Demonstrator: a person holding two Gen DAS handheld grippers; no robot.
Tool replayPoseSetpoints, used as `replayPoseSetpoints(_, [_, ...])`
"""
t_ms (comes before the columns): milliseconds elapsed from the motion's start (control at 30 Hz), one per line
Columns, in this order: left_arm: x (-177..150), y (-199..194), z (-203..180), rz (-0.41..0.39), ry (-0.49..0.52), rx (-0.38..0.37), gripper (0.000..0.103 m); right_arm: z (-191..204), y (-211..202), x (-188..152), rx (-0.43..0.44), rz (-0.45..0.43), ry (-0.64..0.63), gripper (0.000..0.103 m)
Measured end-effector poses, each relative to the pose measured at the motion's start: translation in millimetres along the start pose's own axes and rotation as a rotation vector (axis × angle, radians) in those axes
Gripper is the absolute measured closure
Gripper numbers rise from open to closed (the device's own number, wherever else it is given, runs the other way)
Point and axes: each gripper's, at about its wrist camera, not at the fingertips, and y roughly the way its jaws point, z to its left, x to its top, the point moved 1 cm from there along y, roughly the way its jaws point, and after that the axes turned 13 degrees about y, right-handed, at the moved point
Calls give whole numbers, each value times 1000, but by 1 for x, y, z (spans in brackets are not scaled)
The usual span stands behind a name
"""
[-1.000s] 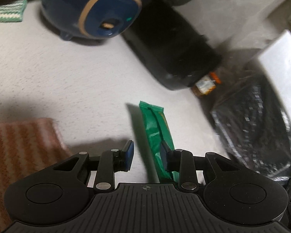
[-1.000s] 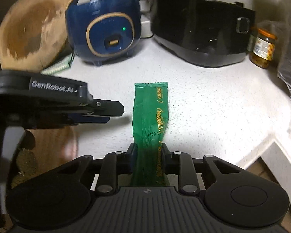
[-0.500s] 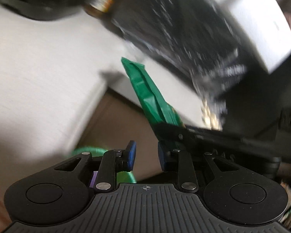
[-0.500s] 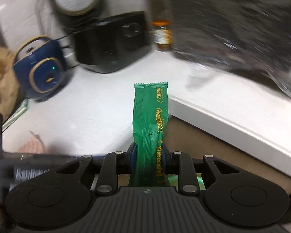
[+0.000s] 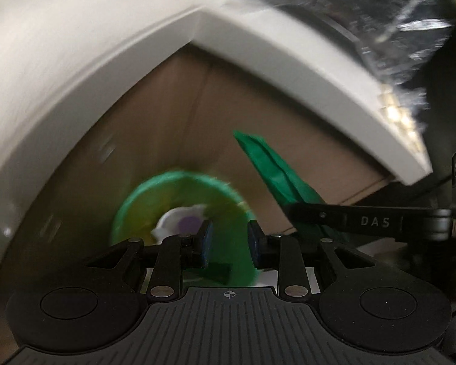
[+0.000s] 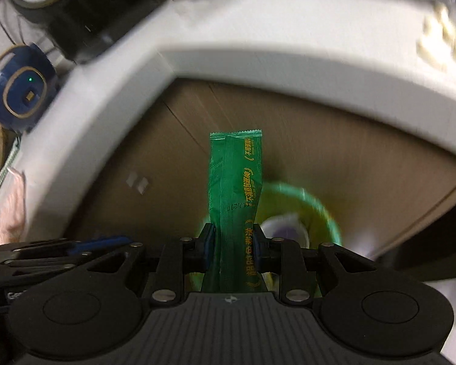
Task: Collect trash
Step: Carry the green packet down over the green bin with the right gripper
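The right gripper [image 6: 234,245], black moulded plastic with a ribbed top plate and blue pads, is clamped on a green wrapper [image 6: 235,179]; the wrapper is a long, flat, crinkled foil sachet with a serrated top seal, standing up out of the jaws with a slight twist; yellow print in East Asian characters runs along its length, too small to read with certainty. The left gripper [image 5: 228,243], of the same build, has its jaws parted with nothing between the pads [image 5: 206,243]. Below both grippers sits a round bin [image 6: 325,210] lined with a thin green plastic bag, blurred, with a white and purple item [image 5: 182,220] inside. Behind the bin stands a smooth brown cabinet face [image 5: 228,106]; above it runs a thick, matte white countertop [image 5: 91,45] with an inside corner. The left wrist view alone shows the right gripper's finger from the side, marked "DAS", with the wrapper slanting up from it, and crinkled black plastic [image 5: 380,15] on the counter at top right. The right wrist view alone shows a rounded navy appliance [image 6: 18,91] with a gold ring and a lit green dot, a black appliance [image 6: 76,15] behind it, and pale striped cloth [image 6: 6,210] at the left edge.
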Motion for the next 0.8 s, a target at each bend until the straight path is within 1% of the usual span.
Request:
replayPoseSetpoints(67, [-13, 8, 6, 2, -39, 28, 75, -16, 19, -1, -5, 79, 20, 79])
replayPoseSetpoints(167, [-32, 25, 11, 8, -80, 71, 75, -31, 52, -5, -25, 162, 6, 79])
replayPoseSetpoints(233, [-45, 34, 20, 10, -126, 62, 75, -37, 78, -10, -43, 220, 0, 79])
replayPoseSetpoints(300, [-55, 44, 27, 14, -154, 50, 75, -41, 107, -17, -44, 287, 4, 79])
replayPoseSetpoints(333, [-58, 50, 30, 16, -164, 47, 75, -43, 125, -20, -40, 325, 17, 79])
replayPoseSetpoints(400, [-63, 61, 37, 11, -181, 43, 75, -46, 156, -23, -43, 372, 42, 79])
replayPoseSetpoints(433, [-67, 66, 42, 1, -191, 39, 75, -49, 178, -23, -50, 398, 60, 79])
replayPoseSetpoints(533, [-80, 88, 57, -8, -226, 23, 75, -65, 247, -22, -120, 471, 132, 79])
replayPoseSetpoints(600, [-88, 104, 64, -3, -237, 13, 75, -83, 295, -24, -176, 504, 189, 79])
replayPoseSetpoints(633, [-90, 111, 66, 1, -240, 9, 75, -89, 313, -24, -186, 509, 199, 79])
replayPoseSetpoints(700, [-96, 125, 69, 15, -242, -7, 75, -99, 349, -21, -208, 488, 187, 79])
replayPoseSetpoints(767, [-99, 139, 71, 45, -237, -22, 75, -107, 376, -21, -248, 465, 180, 80])
replayPoseSetpoints(800, [-101, 145, 72, 63, -233, -28, 75, -112, 388, -21, -258, 472, 188, 80])
